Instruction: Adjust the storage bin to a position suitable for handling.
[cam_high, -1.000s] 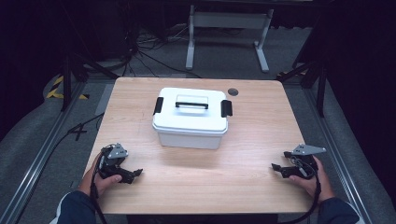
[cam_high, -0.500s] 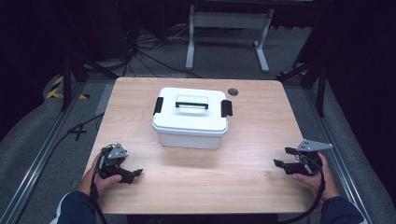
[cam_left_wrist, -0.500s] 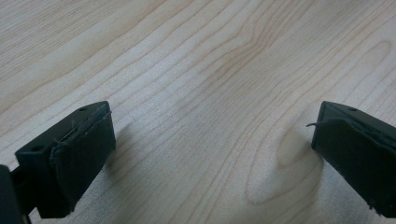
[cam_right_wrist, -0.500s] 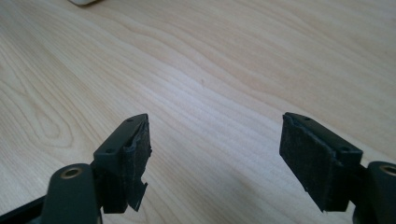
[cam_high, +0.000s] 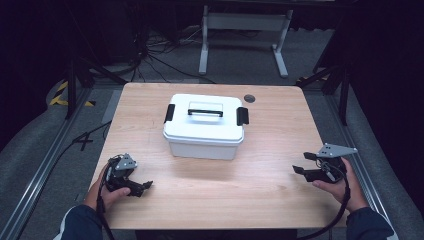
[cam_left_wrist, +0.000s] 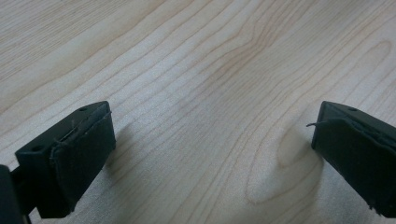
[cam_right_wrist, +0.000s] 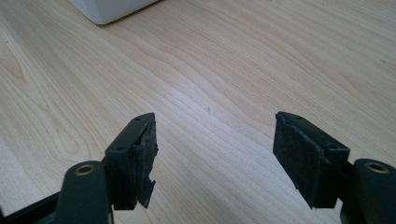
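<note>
Left gripper (cam_high: 137, 188) sits low over the near-left part of the table (cam_high: 260, 200), jaws spread wide, nothing between them; the left gripper view shows bare wood grain between the pads (cam_left_wrist: 79, 163). Right gripper (cam_high: 304, 164) hovers at the near-right edge, also released and empty, pointing inward toward table centre. Farther back, mid-table, well apart from both grippers: a white plastic box (cam_high: 204, 129), lid on, with a black handle (cam_high: 205, 111) on top and black latches (cam_high: 242, 116) at each end. It is probably rigid, smooth, slippery on the walls, and light if empty. Best hold is likely the top handle, or the end latches to unclip the lid. A dark round spot (cam_high: 249, 98) lies beyond it.
</note>
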